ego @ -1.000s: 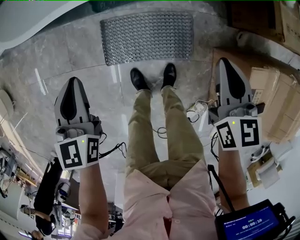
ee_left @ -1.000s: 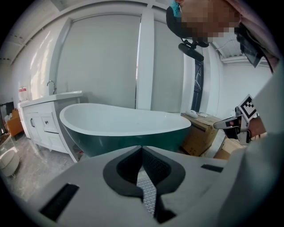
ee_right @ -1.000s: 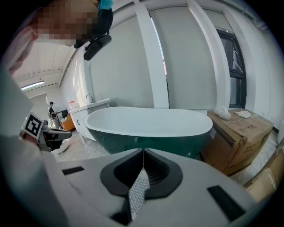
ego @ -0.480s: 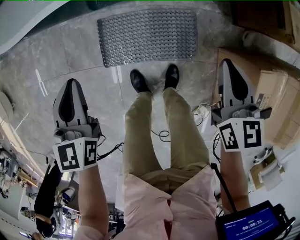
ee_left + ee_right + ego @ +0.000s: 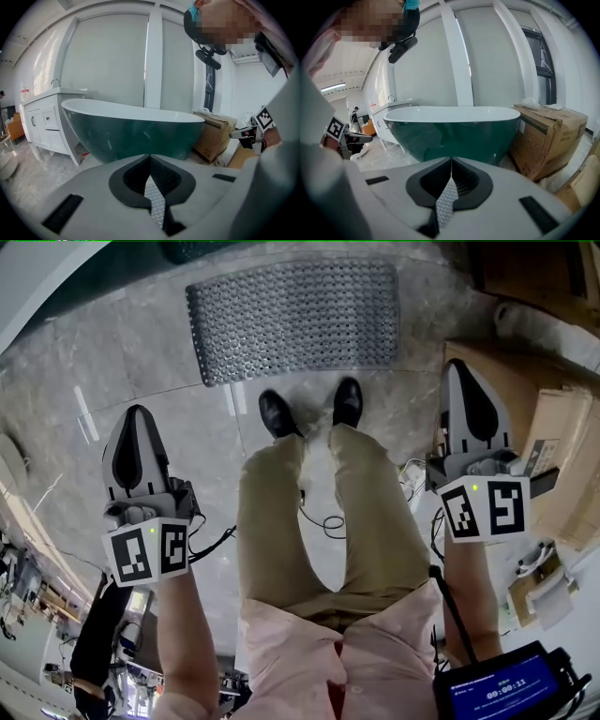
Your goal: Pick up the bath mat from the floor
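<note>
**Bath mat untouched as both tongs came down shut**

The grey, studded bath mat (image 5: 292,320) lay flat on the marble floor (image 5: 141,352), just beyond the toes of the person's black shoes (image 5: 277,414) and in front of the green bathtub (image 5: 450,129). The left gripper (image 5: 138,423) and the right gripper (image 5: 459,376) hung at either side of the legs, well apart from the mat. Each had its jaws pressed together with nothing pinched. Each gripper's own view showed only a sliver of the mat's dotted surface far below, through the slot under the closed tips. A cardboard box (image 5: 548,136) stood to the right of the tub.

By this showing the pick-up had not begun. The tongs would have to open, reach the mat's near edge and close on it before any lifting.

Against the frame a second earlier, the mat sat larger and lower in the head view, the knees were more bent and both grippers had sunk. That read as a crouch toward the floor. The mat itself had not shifted.
</note>
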Motion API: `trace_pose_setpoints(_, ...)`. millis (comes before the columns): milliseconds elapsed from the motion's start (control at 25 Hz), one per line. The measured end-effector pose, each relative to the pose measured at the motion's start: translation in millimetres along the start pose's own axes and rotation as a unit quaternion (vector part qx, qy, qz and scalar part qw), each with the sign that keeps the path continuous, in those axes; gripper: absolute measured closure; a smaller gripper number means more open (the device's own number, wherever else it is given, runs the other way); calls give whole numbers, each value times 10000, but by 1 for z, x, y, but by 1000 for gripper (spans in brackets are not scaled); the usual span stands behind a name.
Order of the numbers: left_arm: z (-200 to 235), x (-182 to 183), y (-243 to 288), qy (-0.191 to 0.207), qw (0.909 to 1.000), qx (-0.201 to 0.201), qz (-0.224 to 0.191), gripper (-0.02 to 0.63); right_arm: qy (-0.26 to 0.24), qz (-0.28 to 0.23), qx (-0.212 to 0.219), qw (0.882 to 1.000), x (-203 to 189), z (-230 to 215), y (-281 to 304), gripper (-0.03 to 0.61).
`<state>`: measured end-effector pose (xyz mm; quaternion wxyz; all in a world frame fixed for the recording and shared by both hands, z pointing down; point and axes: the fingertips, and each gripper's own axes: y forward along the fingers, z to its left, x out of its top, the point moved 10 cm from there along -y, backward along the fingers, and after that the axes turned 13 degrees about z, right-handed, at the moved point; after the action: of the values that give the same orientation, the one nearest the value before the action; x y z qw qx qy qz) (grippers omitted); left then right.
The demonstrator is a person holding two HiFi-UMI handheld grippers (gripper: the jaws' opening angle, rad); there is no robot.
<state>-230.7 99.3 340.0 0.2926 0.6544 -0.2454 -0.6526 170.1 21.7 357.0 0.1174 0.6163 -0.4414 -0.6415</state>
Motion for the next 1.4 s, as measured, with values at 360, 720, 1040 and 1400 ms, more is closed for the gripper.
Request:
trace_pose_setpoints(360, 9, -39, 39, 85, 9999, 41, -99, 589, 0, -63, -79, 9999, -43, -12, 39, 560)
trace_pose_setpoints(720, 20, -88, 89, 163, 9997, 111, -127, 589, -47, -84, -130, 9999, -91, -34, 92, 560)
trace_pose_setpoints(1040, 30, -134, 145, 173, 9996, 75, -190, 589, -124, -103, -215, 9996, -131, -55, 148, 560)
trace_pose_setpoints(1400, 49, -171, 203, 115, 9997, 128, -182, 589, -134, -116, -219, 9996, -162, -71, 211, 560)
